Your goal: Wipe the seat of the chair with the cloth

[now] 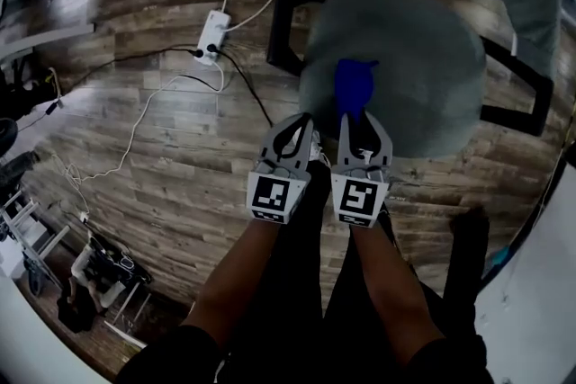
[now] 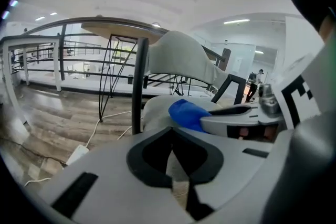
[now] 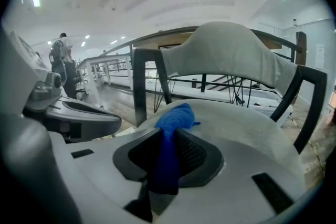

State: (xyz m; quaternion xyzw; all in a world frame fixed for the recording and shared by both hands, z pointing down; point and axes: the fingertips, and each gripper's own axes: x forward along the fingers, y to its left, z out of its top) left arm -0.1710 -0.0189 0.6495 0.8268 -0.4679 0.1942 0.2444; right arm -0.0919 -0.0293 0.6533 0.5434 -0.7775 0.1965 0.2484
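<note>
A grey office chair with a round padded seat (image 1: 400, 76) stands ahead of me; its backrest (image 3: 231, 60) rises beyond the seat. A blue cloth (image 1: 353, 85) lies bunched on the near left part of the seat. My right gripper (image 1: 360, 129) is shut on the cloth (image 3: 169, 152), whose free end (image 3: 176, 115) rests on the seat (image 3: 247, 126). My left gripper (image 1: 300, 126) hovers just left of it at the seat's front edge, shut with nothing held (image 2: 173, 170). The cloth (image 2: 188, 113) shows to its right.
A black armrest (image 1: 281, 27) flanks the seat on the left and another (image 1: 522, 90) on the right. A white power strip (image 1: 214, 33) with cables lies on the wood floor. Clutter sits at the lower left (image 1: 90, 274). My legs stand below the grippers.
</note>
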